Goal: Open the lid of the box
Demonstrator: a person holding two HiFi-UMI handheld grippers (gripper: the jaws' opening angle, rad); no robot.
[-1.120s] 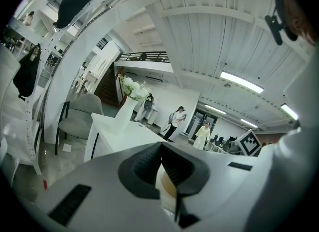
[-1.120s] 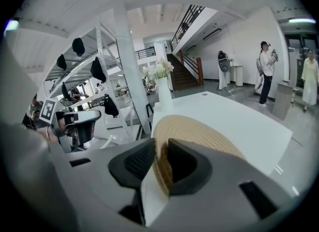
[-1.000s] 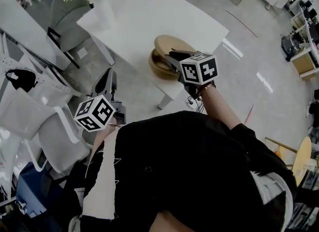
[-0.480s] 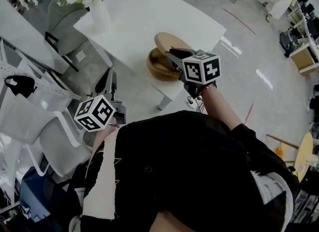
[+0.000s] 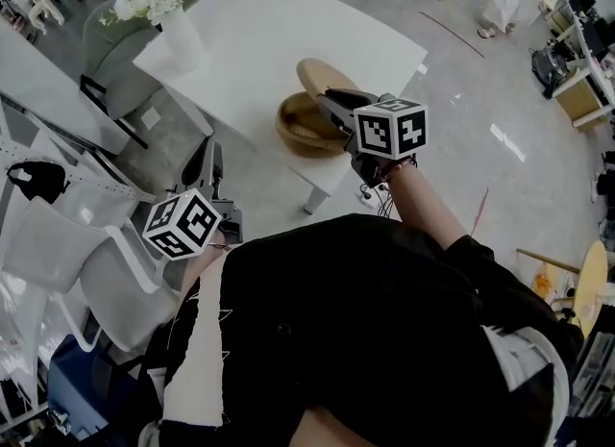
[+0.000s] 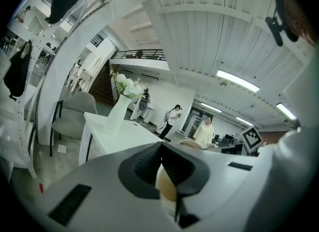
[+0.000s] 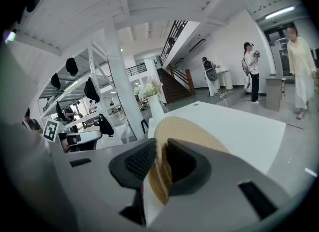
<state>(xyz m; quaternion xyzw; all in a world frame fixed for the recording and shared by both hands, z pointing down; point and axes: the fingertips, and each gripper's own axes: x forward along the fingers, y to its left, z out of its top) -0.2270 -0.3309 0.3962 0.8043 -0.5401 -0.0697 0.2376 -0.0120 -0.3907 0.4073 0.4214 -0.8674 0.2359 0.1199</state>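
Head view puts the person's dark top nearest, and just beyond it, off the near-left side of the white table (image 5: 259,32), the left gripper (image 5: 210,157) hangs over the floor, about where it was a second ago. Its jaws are pressed together at the tips. A tan shape shows through the slot behind them in the left gripper view, probably the box further off rather than anything held. Over the table's near edge, the right gripper (image 5: 329,104) pinches the rim of the lid (image 5: 322,75), a round woven tan disc. The right gripper view shows the disc standing on edge between the pads, its flat face running straight away from the jaws toward the tabletop. Compared with a second ago, the lid is lifted further and tilted steeper, and the right gripper's marker cube sits a little higher in the picture. More of the hollow inside the box (image 5: 288,133) is now exposed. That box is a round tan bowl resting on the table close to its near corner, its mouth facing up. The lid leans over the box's far side, with its oval slanting from upper left to lower right. At the table's far-left edge stands a white vase (image 5: 181,41) of pale flowers.
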